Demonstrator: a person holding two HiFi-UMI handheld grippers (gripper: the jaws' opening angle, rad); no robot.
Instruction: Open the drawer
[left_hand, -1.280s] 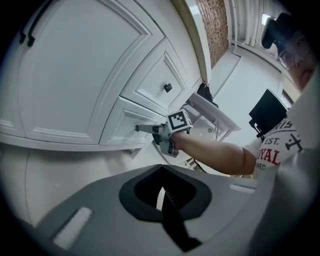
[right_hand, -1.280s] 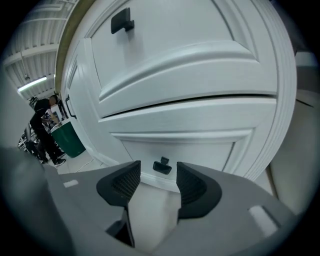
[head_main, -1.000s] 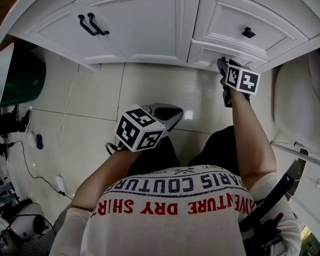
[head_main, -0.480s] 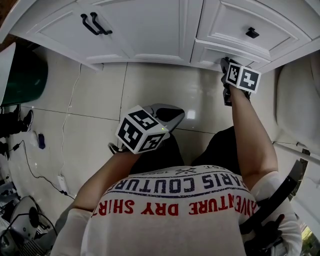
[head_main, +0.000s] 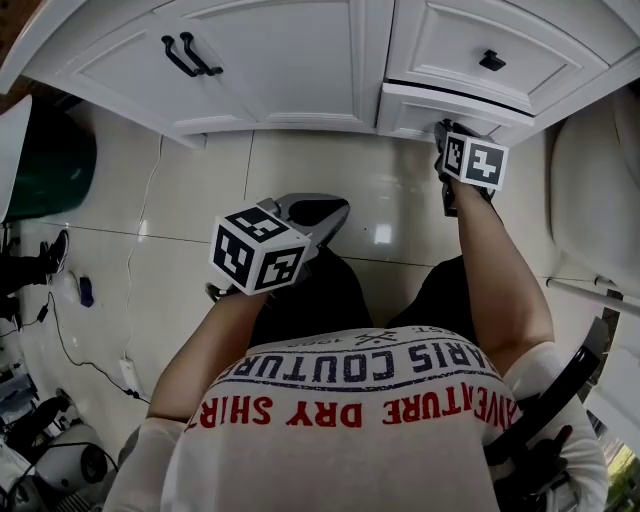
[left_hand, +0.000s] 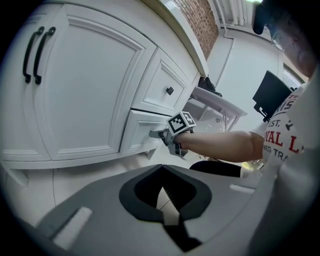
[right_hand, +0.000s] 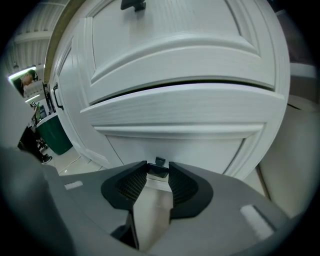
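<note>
The lower white drawer (head_main: 425, 103) (right_hand: 180, 107) (left_hand: 142, 131) stands pulled out a little, with a dark slit above its front. My right gripper (head_main: 441, 129) (right_hand: 158, 169) (left_hand: 158, 134) is at its front, and both dark pads press on the small black knob (right_hand: 159, 162). Above it sits the upper drawer (head_main: 480, 45) with its own black knob (head_main: 491, 61). My left gripper (head_main: 322, 214) (left_hand: 161, 172) hangs over the tiled floor, apart from the cabinet. Its fingertips meet with nothing held.
Left of the drawers is a white double-door cabinet with two black handles (head_main: 186, 54) (left_hand: 34, 47). A green bin (head_main: 45, 160) and a cable (head_main: 128, 270) are at the left. A pale rounded object (head_main: 595, 200) stands close on the right. The person's knees are below.
A dark gap has appeared above the lower drawer's front as it came out slightly with the right gripper. The left gripper has drifted left and a little up.
</note>
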